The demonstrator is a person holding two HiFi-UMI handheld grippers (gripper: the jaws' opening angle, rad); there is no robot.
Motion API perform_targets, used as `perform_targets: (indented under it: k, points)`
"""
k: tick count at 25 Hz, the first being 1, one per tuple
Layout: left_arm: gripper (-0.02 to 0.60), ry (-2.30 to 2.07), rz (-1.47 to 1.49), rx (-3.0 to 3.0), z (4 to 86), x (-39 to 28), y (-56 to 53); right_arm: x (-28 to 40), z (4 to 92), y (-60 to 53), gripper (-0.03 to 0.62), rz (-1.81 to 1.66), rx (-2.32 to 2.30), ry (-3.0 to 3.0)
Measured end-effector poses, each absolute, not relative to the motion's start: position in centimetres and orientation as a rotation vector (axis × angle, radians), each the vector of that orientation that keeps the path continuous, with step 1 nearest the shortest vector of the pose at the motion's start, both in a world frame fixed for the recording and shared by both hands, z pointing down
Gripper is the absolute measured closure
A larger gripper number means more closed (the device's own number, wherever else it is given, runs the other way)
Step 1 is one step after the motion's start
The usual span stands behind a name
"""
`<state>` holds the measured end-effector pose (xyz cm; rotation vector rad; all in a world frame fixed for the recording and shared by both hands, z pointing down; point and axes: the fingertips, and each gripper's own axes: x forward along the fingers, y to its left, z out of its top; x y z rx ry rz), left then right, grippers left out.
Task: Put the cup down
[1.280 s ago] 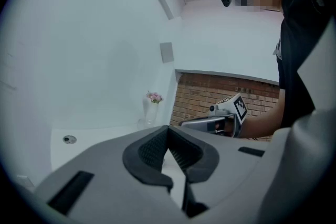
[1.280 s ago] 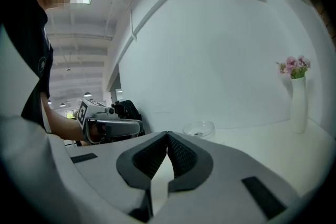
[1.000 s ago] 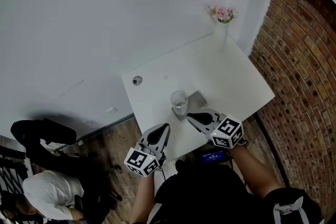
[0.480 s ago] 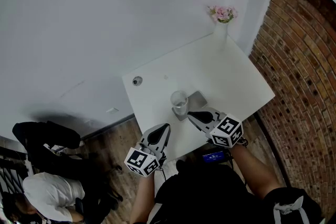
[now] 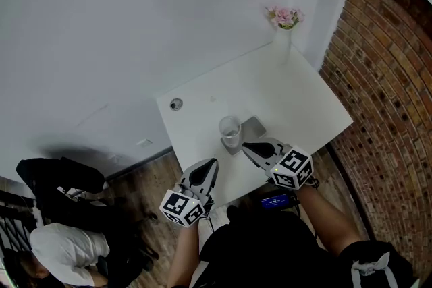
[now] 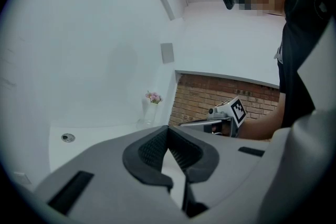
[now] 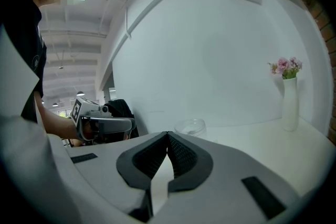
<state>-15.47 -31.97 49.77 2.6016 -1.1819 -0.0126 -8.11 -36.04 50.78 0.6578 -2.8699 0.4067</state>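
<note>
A clear glass cup (image 5: 230, 130) stands upright on a grey square coaster (image 5: 248, 131) near the front edge of the white table (image 5: 297, 94). In the right gripper view the cup's rim (image 7: 191, 126) shows just beyond the jaws. My right gripper (image 5: 246, 147) is shut and empty, its tips close to the cup's right side, apart from it. My left gripper (image 5: 214, 163) is shut and empty too, held at the table's front edge, below and left of the cup. Each gripper view shows the jaws closed tip to tip with nothing between them.
A white vase with pink flowers (image 5: 284, 27) stands at the table's far corner. A small round cable hole (image 5: 176, 103) sits near the left edge. A brick wall (image 5: 388, 98) runs along the right. A person sits at the lower left (image 5: 61, 249) by a dark chair.
</note>
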Motion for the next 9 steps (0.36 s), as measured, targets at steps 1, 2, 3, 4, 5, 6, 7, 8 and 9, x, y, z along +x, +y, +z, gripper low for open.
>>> perform_targets:
  k: [1,2,3,4,5,6,7,8,9]
  points:
    - [0.574,-1.179,-0.015,2.603,49.68,-15.46,-31.94,-8.12,50.76,-35.99,0.582,0.406,0.660,-2.870]
    - [0.574,-1.177,-0.016,2.603,49.66,-15.47,-31.91,-8.13,50.75,-35.94,0.582,0.406,0.661,-2.869]
    - [0.574,-1.177,-0.015,2.602,49.70,-15.51,-31.90,-8.14,50.76,-35.91,0.582,0.406,0.663,-2.868]
    - [0.574,-1.177,-0.015,2.601,49.75,-15.55,-31.90,-8.13,50.78,-35.91,0.582,0.406,0.665,-2.867]
    - [0.574,-1.176,-0.015,2.601,49.76,-15.56,-31.90,-8.12,50.79,-35.91,0.582,0.406,0.667,-2.866]
    - [0.574,-1.175,-0.016,2.602,49.72,-15.53,-31.90,-8.10,50.79,-35.90,0.582,0.405,0.668,-2.866]
    - [0.574,-1.174,-0.017,2.603,49.68,-15.49,-31.91,-8.07,50.78,-35.88,0.582,0.405,0.670,-2.866]
    - [0.574,-1.172,-0.019,2.603,49.63,-15.45,-31.91,-8.04,50.76,-35.85,0.582,0.404,0.672,-2.866]
    - [0.574,-1.171,-0.021,2.602,49.59,-15.40,-31.92,-8.00,50.74,-35.83,0.582,0.404,0.673,-2.866]
